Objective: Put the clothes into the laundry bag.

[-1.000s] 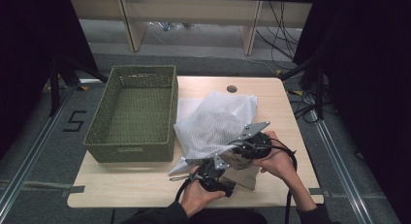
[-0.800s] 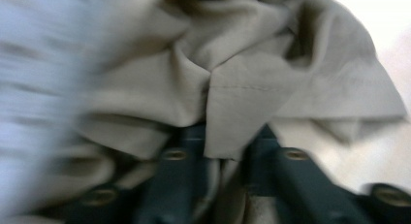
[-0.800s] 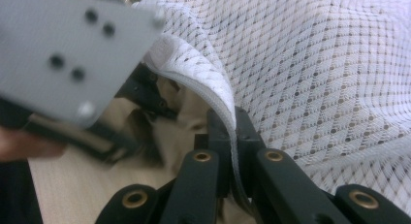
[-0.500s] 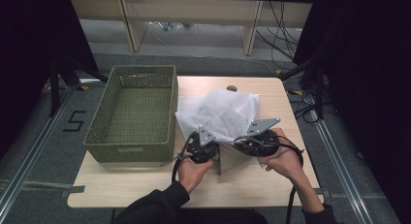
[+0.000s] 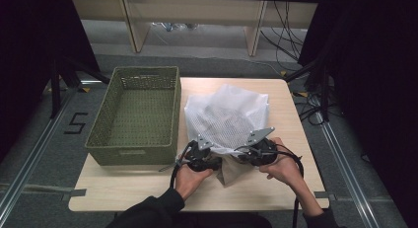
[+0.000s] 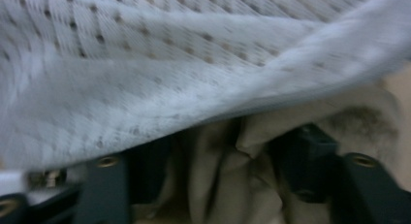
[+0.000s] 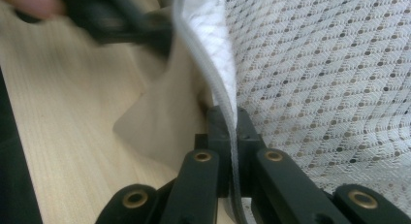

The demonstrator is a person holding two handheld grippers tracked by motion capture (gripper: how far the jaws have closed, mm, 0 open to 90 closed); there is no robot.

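White mesh bag (image 5: 227,120) dotted with small holes — beige cloth (image 6: 228,180) beneath; olive-green woven basket (image 5: 135,114); pale wood table (image 5: 133,188).

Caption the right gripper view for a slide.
Right gripper shut on the edge of a white mesh bag, beige cloth beside it on the table.

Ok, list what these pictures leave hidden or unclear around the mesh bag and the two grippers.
- Beige cloth: the white mesh bag covers most of it in every view; what it is cannot be told.
- Left gripper: left gripper view is blurred; its jaws flank the cloth, contact unclear.
- Bag's zip edge: runs off the right gripper view's top.
- Green basket: its near inner wall is hidden by its rim, high view.
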